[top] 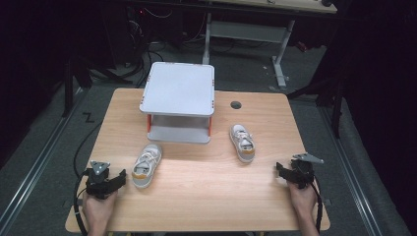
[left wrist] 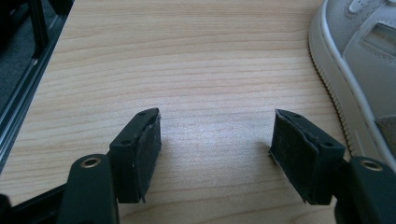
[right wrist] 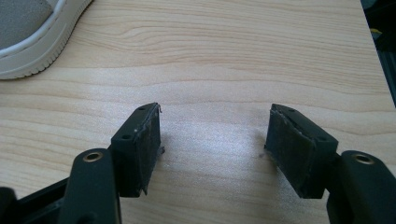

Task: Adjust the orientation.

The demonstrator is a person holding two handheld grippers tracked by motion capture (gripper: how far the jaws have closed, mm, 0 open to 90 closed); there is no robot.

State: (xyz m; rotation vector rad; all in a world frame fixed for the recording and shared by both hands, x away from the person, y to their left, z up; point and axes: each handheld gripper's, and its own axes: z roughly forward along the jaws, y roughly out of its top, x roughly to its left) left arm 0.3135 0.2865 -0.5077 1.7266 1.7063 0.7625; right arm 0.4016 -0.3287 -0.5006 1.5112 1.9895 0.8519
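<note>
Two small white and grey shoes lie on the wooden table [top: 196,196]. The left shoe [top: 146,164] lies near the front left, toe pointing away; its side also fills the right edge of the left gripper view as the shoe [left wrist: 355,70]. The right shoe [top: 242,141] lies right of centre, and its sole edge [right wrist: 32,32] appears top left in the right gripper view. My left gripper [top: 120,175] rests at the front left, open and empty [left wrist: 215,140]. My right gripper [top: 279,169] rests at the front right, open and empty [right wrist: 212,135].
A white two-tier rack [top: 179,88] with orange posts stands at the back centre of the table. A round cable hole [top: 236,104] sits to its right. Dark floor, cables and another desk frame lie beyond the table.
</note>
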